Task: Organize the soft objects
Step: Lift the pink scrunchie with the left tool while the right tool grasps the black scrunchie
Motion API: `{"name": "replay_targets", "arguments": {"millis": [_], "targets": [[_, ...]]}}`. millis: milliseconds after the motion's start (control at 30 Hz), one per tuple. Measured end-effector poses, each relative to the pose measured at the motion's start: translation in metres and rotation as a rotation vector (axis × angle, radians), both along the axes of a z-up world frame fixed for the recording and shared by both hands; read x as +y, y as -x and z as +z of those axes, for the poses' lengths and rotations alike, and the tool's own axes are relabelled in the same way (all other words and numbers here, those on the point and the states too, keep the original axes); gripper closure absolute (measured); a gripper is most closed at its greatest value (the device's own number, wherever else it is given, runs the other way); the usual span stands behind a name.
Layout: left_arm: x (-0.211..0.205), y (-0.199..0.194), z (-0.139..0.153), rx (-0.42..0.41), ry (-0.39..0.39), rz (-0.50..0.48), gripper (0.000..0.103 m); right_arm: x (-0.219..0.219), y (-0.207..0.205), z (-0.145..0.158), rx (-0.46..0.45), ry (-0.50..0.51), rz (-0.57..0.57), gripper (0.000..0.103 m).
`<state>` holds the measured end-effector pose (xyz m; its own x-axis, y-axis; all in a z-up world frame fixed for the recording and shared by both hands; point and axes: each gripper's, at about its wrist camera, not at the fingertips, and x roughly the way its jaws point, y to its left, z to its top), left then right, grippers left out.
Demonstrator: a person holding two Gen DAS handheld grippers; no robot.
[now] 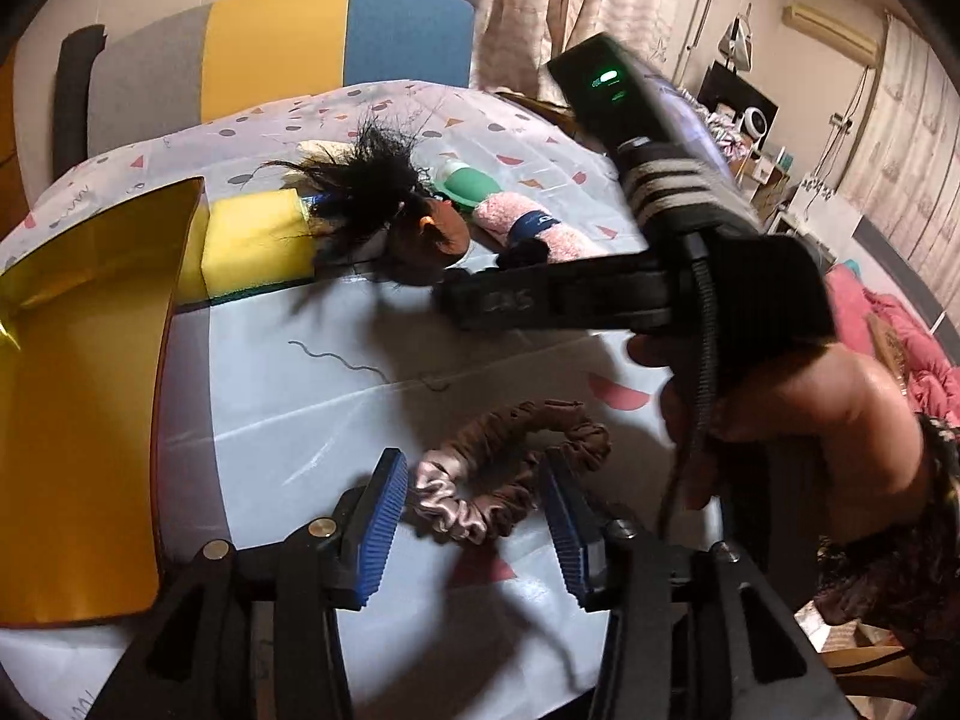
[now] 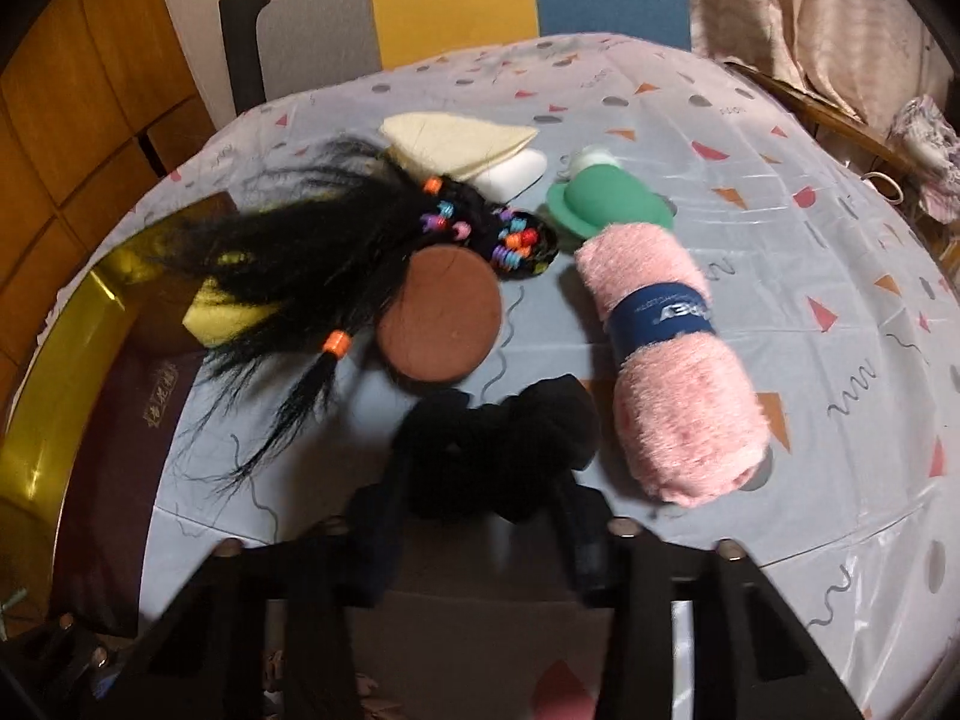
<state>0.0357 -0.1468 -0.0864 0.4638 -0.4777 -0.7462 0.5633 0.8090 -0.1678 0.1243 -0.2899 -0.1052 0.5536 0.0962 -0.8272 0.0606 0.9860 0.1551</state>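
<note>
In the left wrist view my left gripper is open, its blue pads on either side of a brown and pink satin scrunchie lying on the table. The right gripper's body reaches across toward the pile. In the right wrist view my right gripper is open around a black scrunchie. Beyond it lie a rolled pink towel, a brown round sponge, a black wig with coloured beads, a green silicone piece and cream cloths.
A gold-lined open box stands at the left, with a yellow sponge next to it. The patterned tablecloth covers the table. A grey, yellow and blue chair back is behind the table. Curtains and a pink bed are at right.
</note>
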Motion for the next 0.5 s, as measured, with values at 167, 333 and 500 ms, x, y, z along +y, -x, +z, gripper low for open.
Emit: {"name": "replay_targets", "arguments": {"millis": [167, 333, 500], "targets": [[-0.008, 0.003, -0.001, -0.034, -0.025, -0.041, 0.034, -0.023, 0.016, 0.005, -0.007, -0.117, -0.057, 0.081], [-0.018, 0.002, -0.004, -0.062, -0.066, -0.075, 0.026, -0.043, 0.048, 0.017, -0.028, -0.148, -0.112, 0.085], [-0.029, -0.005, -0.012, -0.025, -0.084, -0.123, 0.033, -0.053, 0.07, 0.02, -0.055, -0.149, -0.153, 0.085]]}}
